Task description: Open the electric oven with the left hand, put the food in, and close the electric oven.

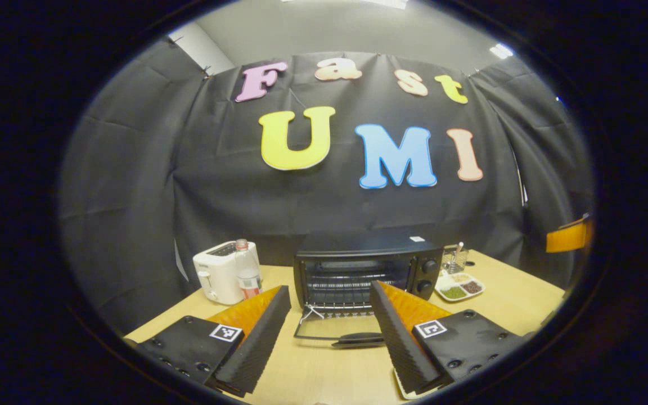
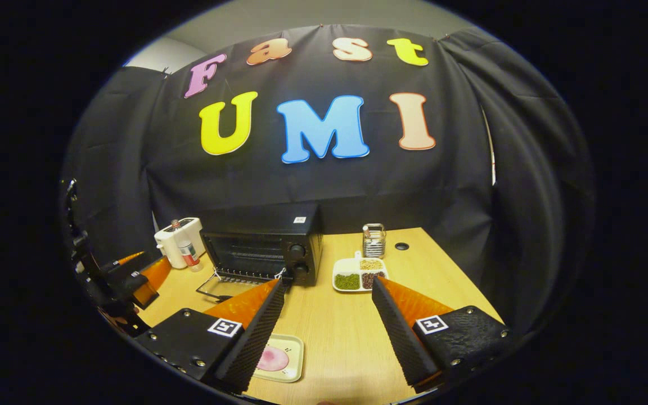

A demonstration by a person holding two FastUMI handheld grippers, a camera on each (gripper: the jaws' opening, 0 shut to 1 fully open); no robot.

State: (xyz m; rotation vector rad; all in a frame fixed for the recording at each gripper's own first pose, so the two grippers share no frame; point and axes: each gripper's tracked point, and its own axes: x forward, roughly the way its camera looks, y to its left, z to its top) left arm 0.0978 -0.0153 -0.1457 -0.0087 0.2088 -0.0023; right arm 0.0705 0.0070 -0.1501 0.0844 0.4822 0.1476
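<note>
The black electric oven [image 1: 366,270] stands at the back of the wooden table with its glass door [image 1: 338,332] folded down flat toward me, the wire rack visible inside. My left gripper [image 1: 329,323] hovers open just in front of that door, nothing between its fingers. In the right gripper view the oven [image 2: 265,247] sits left of centre, door down. A small square tray with pink food [image 2: 279,358] lies on the table beside the left finger of my right gripper [image 2: 327,323], which is open and empty. The left gripper [image 2: 138,278] appears at the far left.
A white toaster [image 1: 220,273] and a bottle [image 1: 247,270] stand left of the oven. A divided dish of beans [image 1: 459,287] and a wire holder [image 2: 374,239] sit to its right. A corner of a tray [image 1: 405,391] peeks under my left gripper's right finger.
</note>
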